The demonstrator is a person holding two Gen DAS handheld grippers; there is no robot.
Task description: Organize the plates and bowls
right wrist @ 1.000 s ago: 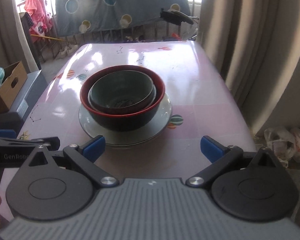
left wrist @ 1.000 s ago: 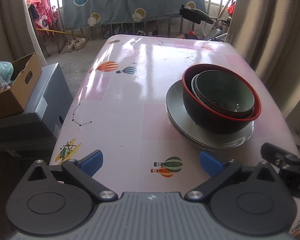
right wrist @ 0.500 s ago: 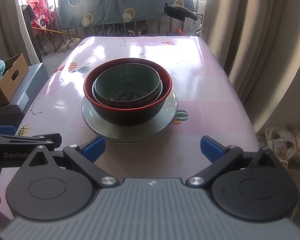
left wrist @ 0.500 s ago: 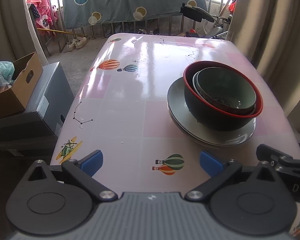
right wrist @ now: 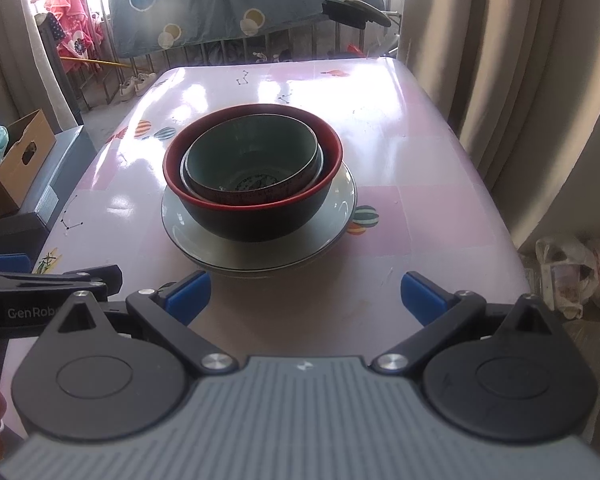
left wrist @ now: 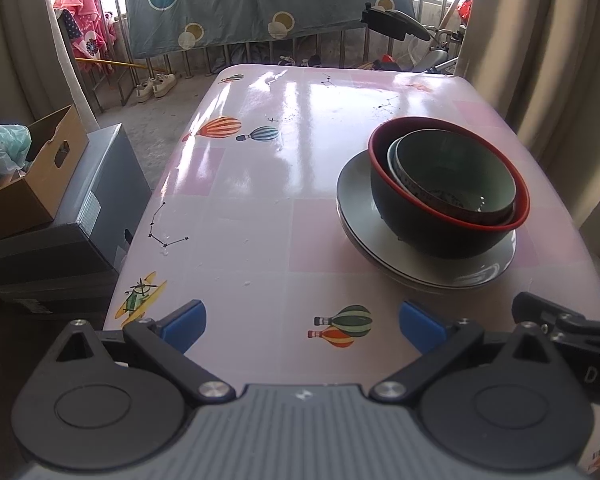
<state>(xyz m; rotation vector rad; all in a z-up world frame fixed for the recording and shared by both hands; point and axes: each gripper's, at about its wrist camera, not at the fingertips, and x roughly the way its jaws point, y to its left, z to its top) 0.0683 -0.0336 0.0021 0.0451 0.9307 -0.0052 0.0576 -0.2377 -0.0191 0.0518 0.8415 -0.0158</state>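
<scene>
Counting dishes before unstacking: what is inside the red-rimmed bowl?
Inside the red-rimmed bowl sits a green bowl, with another bowl's rim showing beneath it. Anything deeper is covered.

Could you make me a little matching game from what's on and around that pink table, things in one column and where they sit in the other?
Things:
1. green bowl
2. red-rimmed bowl
3. pale plate
4. cardboard box

Places:
A. on the table, bottom of the stack
B. beside the table, on a grey case
C. innermost, nested
D. standing on the plate

Pairs: 1-C, 2-D, 3-A, 4-B
</scene>
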